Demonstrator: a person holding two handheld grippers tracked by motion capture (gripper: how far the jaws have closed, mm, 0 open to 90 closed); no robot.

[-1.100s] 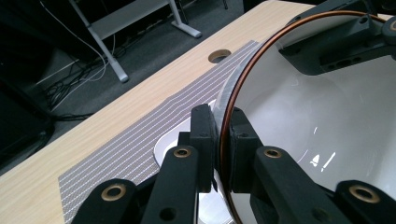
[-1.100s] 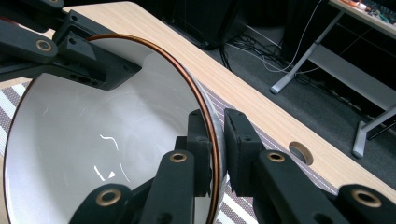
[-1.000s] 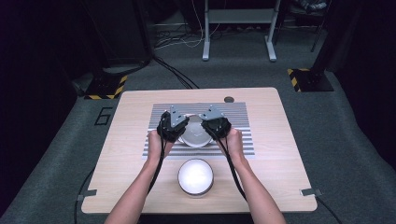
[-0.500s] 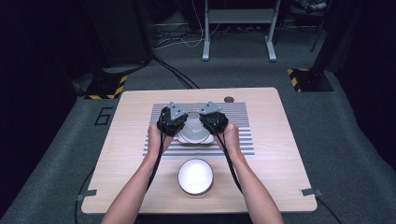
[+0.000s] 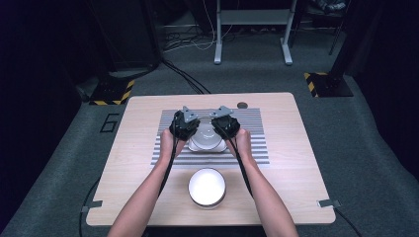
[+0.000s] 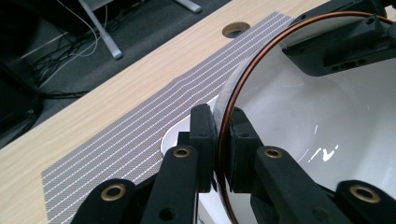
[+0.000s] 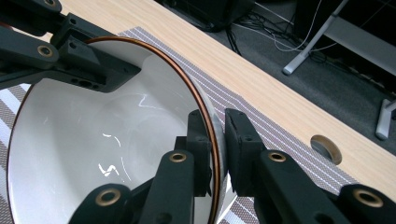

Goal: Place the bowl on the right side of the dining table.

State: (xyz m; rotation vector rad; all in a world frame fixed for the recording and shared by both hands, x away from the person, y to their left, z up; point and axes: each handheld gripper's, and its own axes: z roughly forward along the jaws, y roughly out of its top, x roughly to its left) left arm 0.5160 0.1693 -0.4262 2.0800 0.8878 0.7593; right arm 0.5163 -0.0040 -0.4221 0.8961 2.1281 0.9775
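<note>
A white bowl with a thin copper rim [image 5: 205,138] [image 6: 303,116] [image 7: 93,140] hangs tilted just over a grey striped placemat [image 5: 252,143] [image 6: 116,140] [image 7: 289,154]. My left gripper [image 5: 185,126] [image 6: 222,116] is shut on the bowl's left rim, one jaw inside and one outside. The right gripper [image 5: 225,123] [image 7: 217,121] is shut on the opposite rim in the same way. Under the bowl, part of a white dish [image 6: 173,135] lies on the mat.
A second white bowl [image 5: 207,186] stands upright near the front edge of the wooden table [image 5: 138,163], between the person's forearms. A round cable hole [image 5: 241,104] [image 6: 236,29] [image 7: 326,148] sits just beyond the mat. Cables and a desk frame [image 5: 252,19] lie on the floor behind.
Both grippers have carried the bowl a little farther from the person, over the middle of the mat. Their hold on the rim is unchanged.
</note>
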